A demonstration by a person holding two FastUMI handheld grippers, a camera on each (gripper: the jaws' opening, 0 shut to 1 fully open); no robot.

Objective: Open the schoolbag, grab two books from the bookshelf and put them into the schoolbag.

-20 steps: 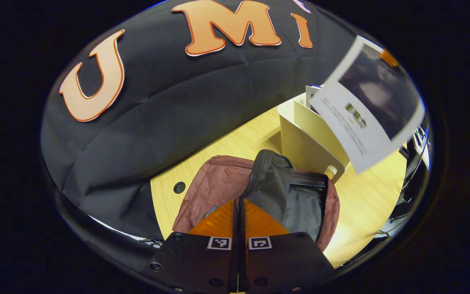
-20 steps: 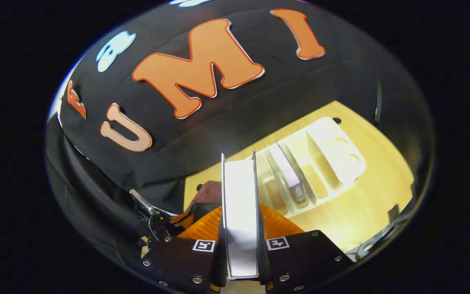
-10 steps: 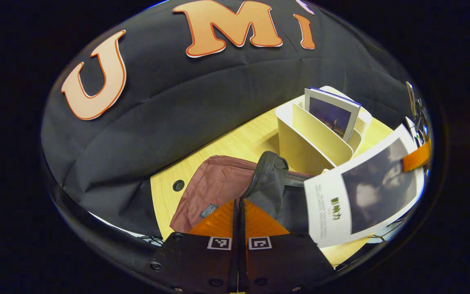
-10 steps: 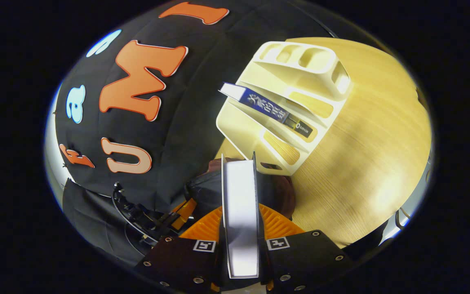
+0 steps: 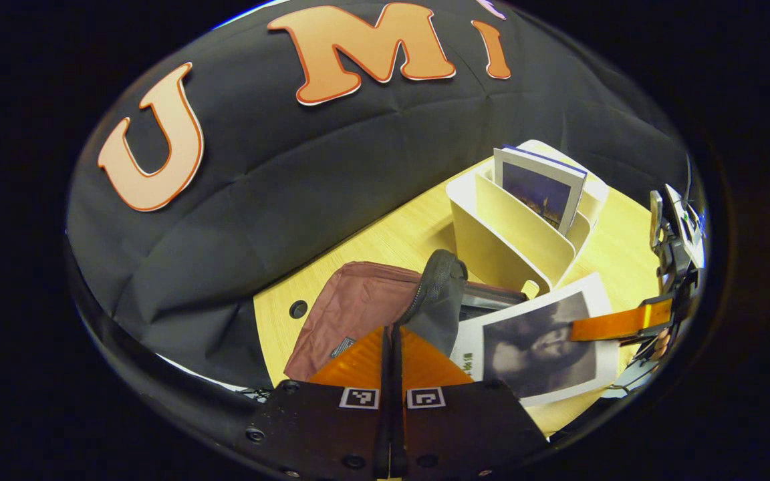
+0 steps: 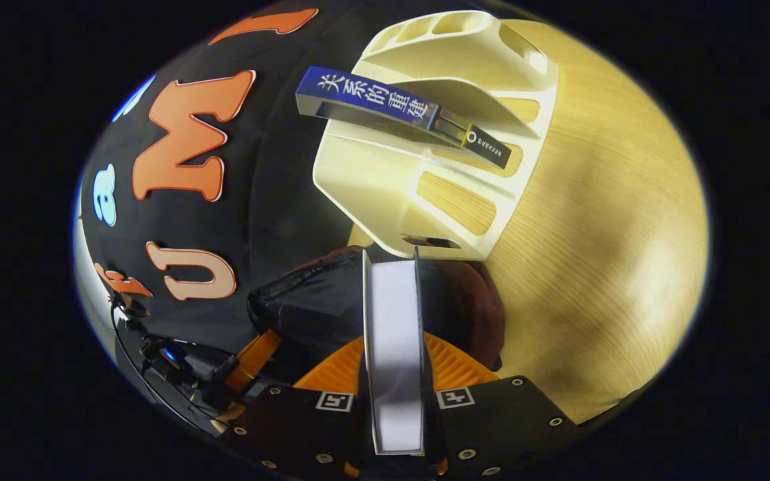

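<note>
- Left hand-held gripper [image 5: 392, 334]: fingers pressed together on the dark flap [image 5: 440, 300] of the schoolbag, holding it raised.
- Right hand-held gripper [image 6: 392, 300]: pinching a white-edged book [image 6: 393, 347] between both fingers; in the left gripper view this book's cover lies over the bag's opening.
- Schoolbag [image 5: 358, 310]: maroon, lying on the counter [image 5: 385, 237] just in front of the bookshelf, dark lining exposed.
- Bookshelf [image 6: 385, 174]: cream, slotted, standing on the counter beside the bag.
- Blue-spined book [image 6: 385, 103]: 1, leaning in a middle slot of the bookshelf.
</note>
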